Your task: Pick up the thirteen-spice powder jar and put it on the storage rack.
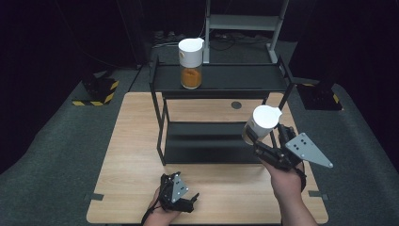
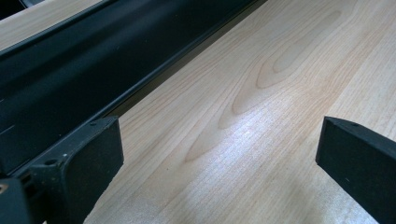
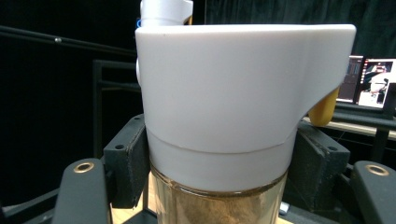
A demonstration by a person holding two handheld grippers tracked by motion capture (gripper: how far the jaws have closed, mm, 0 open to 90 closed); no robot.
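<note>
High view: right hand-held gripper (image 1: 260, 136) clamped on white-lidded jar (image 1: 259, 123), raised above worktop (image 1: 136, 141) beside right end of black rack (image 1: 221, 77). Second white-lidded jar (image 1: 190, 63), orange contents, upright on rack top shelf. Left hand-held gripper (image 1: 190, 201) low at near edge, jaws wide apart, empty.

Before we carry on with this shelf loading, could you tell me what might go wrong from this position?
1. The right gripper holds the white-lidded jar in the air beside the black rack; its jaws sit near the lid joint, so the glass body might slip or the jar tip.
2. Swinging it toward the shelf could clip the rack's right post.
3. On the top shelf, it could knock the orange-filled jar already standing there.
</note>
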